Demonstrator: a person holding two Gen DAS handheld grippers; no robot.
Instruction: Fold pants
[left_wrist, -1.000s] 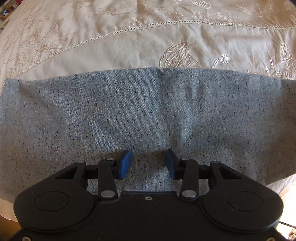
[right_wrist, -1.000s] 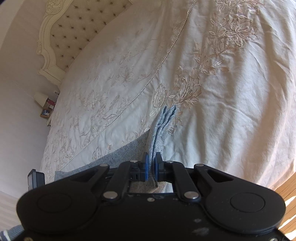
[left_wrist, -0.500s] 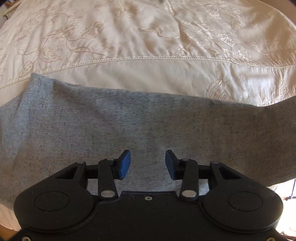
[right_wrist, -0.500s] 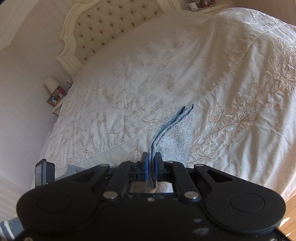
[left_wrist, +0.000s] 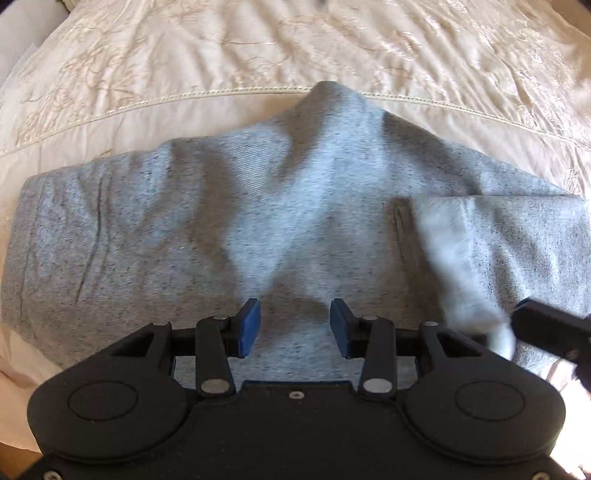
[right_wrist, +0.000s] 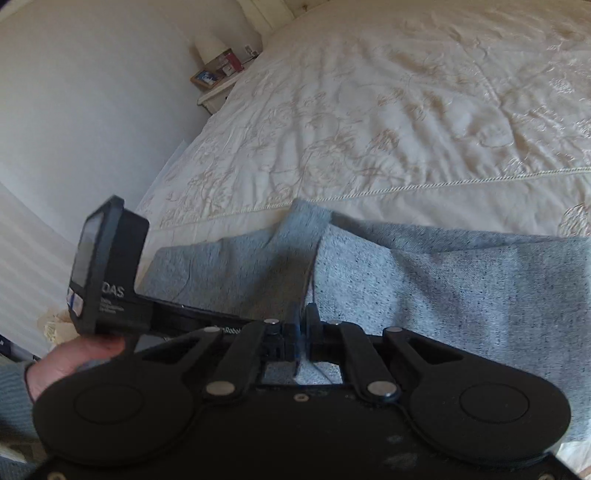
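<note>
**A:** How far along is the folding?

**B:** Partway, I'd judge. The grey sweatpants (left_wrist: 258, 221) lie across the lower middle of the left wrist view on the cream embroidered bedspread (left_wrist: 406, 48). At the right of that frame a second layer lies over the first, its edge running across. So one fold looks underway, not yet laid flat.

**A:** What are the tools doing?

**B:** The right gripper (right_wrist: 303, 325) is clenched on an edge of the sweatpants (right_wrist: 443, 295), the fabric pinched between its blue pads at lower centre of its view. The left gripper (left_wrist: 294, 325) is released, pads well apart, with grey cloth below it and nothing between the fingers.

**A:** What's left?

**B:** Probably setting down the carried layer, smoothing the peak at upper centre of the left view, and perhaps another fold.

**A:** Anything you can't make out?

**B:** Plenty. A pale blurred streak at lower right of the left view is smeared by motion; I can't say which part of the garment it is. Waistband and cuffs aren't identifiable. The gripper bodies hide the cloth's near edge in both views. In the right view a hand (right_wrist: 74, 358) at lower left is cut off, and the nightstand (right_wrist: 218, 88) items at upper left are too small to name.
</note>
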